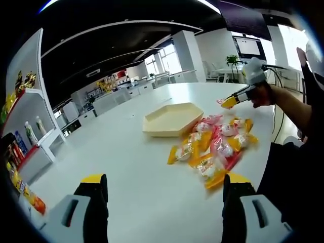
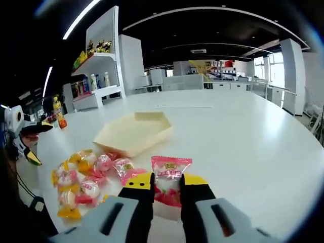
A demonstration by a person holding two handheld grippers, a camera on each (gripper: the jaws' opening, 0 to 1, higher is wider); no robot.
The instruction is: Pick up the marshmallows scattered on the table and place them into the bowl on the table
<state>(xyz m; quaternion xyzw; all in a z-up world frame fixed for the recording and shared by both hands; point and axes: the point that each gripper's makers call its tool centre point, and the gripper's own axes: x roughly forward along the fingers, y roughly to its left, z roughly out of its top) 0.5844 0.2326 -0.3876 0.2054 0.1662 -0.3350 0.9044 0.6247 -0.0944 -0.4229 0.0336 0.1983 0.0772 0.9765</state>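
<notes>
A cream six-sided bowl [image 1: 172, 119] [image 2: 132, 134] lies on the white table with nothing in it that I can see. Beside it is a pile of several pink, yellow and orange wrapped marshmallows [image 1: 215, 147] [image 2: 83, 177]. My right gripper [image 2: 167, 188] is shut on a pink-wrapped marshmallow [image 2: 171, 169], held above the table near the bowl's corner. In the left gripper view that right gripper [image 1: 229, 103] hangs past the pile, in a person's hand. My left gripper [image 1: 164, 195] is open wide with nothing between its fingers, short of the pile. It appears at the left of the right gripper view [image 2: 39, 143].
The round white table [image 1: 131, 167] [image 2: 243, 142] stretches well beyond the bowl. Shelves with bottles and snacks [image 1: 23, 121] [image 2: 93, 76] stand off to one side. The person's arm and body [image 1: 298, 116] are at the table's edge by the pile.
</notes>
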